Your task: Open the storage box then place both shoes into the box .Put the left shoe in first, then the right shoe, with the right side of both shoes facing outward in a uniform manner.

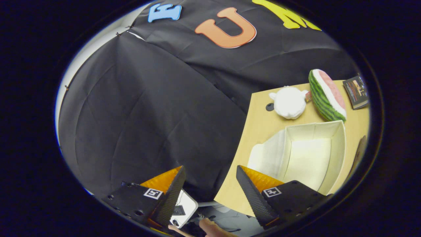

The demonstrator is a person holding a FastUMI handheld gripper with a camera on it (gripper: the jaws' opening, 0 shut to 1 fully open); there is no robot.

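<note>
A: One storage box [309,154] on the wooden table [260,128], lid already folded back on the side nearest the booth wall, inside bare. No shoes in it.

B: Gripper?

A: One gripper [210,187], fingers spread wide, nothing between them. It sits off the table edge, tilted, with the box ahead and off to the side of one finger, not between them.

B: Shoes?

A: Zero that I can count. Can't tell where they are from here.

B: Other stuff?

A: One white plush toy [288,102] just beyond the box, one watermelon-slice cushion [327,95] beside it, one book [356,91] near the far corner, one dark round grommet [270,107] in the tabletop. One phone-like device [184,207] low between the fingers, a person's hand [210,227] just under it.

B: Risks?

A: My guess: box looks open, so next is fetching the left shoe. Grabbing the wrong shoe first breaks the order. The view is strongly rolled, so a shoe could go in facing the wrong way. The soft lid flap could sag back over the opening and catch a shoe. The plush sits close to the far wall, so a long reach might nudge it.

B: Box sliding?

A: Possible, it looks light; a shoe pushed against a wall may shift it.
</note>
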